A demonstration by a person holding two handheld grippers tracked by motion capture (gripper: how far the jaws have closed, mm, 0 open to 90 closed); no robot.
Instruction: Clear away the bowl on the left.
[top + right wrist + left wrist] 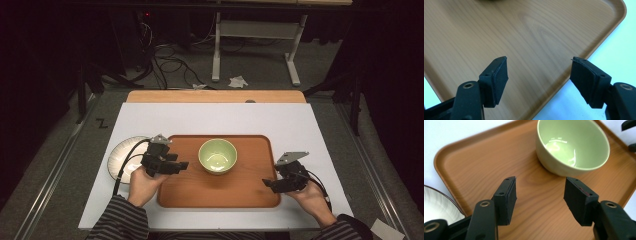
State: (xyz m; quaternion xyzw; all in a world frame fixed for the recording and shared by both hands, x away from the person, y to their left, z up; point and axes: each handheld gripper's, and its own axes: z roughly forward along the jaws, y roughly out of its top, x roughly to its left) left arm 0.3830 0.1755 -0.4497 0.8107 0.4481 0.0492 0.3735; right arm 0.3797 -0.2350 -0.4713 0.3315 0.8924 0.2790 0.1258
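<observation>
A light green bowl (217,156) stands empty near the back middle of a brown wooden tray (195,192). My left gripper (182,165) hovers open over the tray's left end, pointing right toward the bowl (572,146), with bare tray (486,162) between its jaws. At the tray's right front edge my right gripper (267,184) is open, pointing left. Its jaws straddle the tray's rim (584,52), nothing held between them.
A white ribbed plate (121,159) lies left of the tray, partly under my left hand; its rim (439,205) is close to the left jaw. Tray and plate rest on a white board (215,117) over a wooden table. Cables and a desk frame are on the floor beyond.
</observation>
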